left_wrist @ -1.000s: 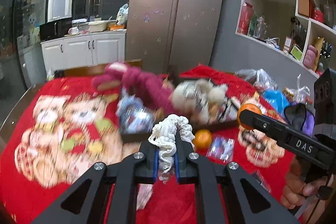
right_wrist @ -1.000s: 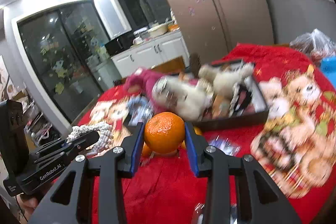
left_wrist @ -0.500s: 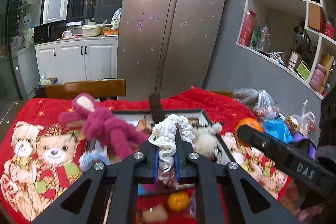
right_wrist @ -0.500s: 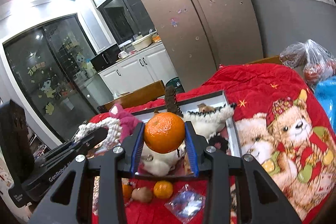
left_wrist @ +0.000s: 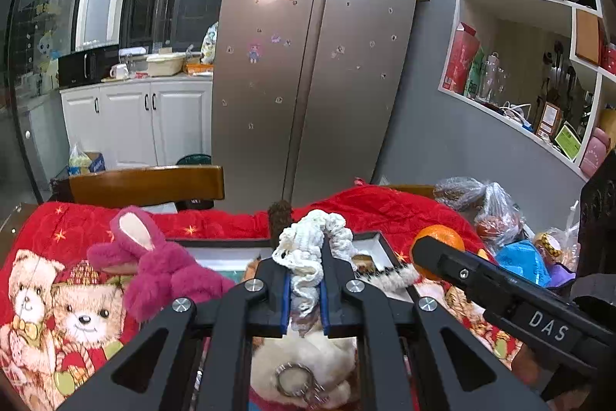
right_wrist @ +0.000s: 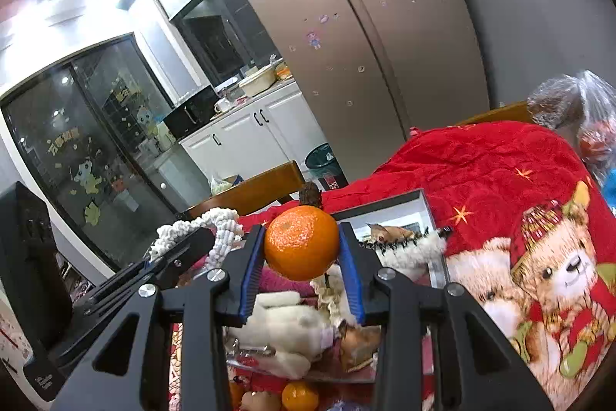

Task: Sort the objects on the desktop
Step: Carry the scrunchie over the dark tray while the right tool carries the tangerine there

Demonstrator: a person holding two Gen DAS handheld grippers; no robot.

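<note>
My left gripper (left_wrist: pixel 304 280) is shut on a white scrunchie (left_wrist: pixel 312 245) and holds it above a dark-rimmed tray (left_wrist: pixel 375 241). My right gripper (right_wrist: pixel 302 257) is shut on an orange mandarin (right_wrist: pixel 301 241) above the same tray (right_wrist: pixel 423 203). The right gripper also shows in the left wrist view (left_wrist: pixel 431 249), to the right, and the left gripper in the right wrist view (right_wrist: pixel 184 241), to the left. The tray holds a white plush toy (left_wrist: pixel 304 357) with a metal ring, a pink plush rabbit (left_wrist: pixel 154 268) and a pine cone (left_wrist: pixel 280 214).
A red bear-print cloth (right_wrist: pixel 500 172) covers the table. Two mandarins (right_wrist: pixel 300 395) lie in front of the tray. Plastic bags (left_wrist: pixel 492 210) crowd the right end. A wooden chair (left_wrist: pixel 146 183) stands behind the table, with a fridge (left_wrist: pixel 308 64) beyond.
Both grippers have risen and moved forward over the tray, each still holding its object. The tray and toys now lie right below them.
</note>
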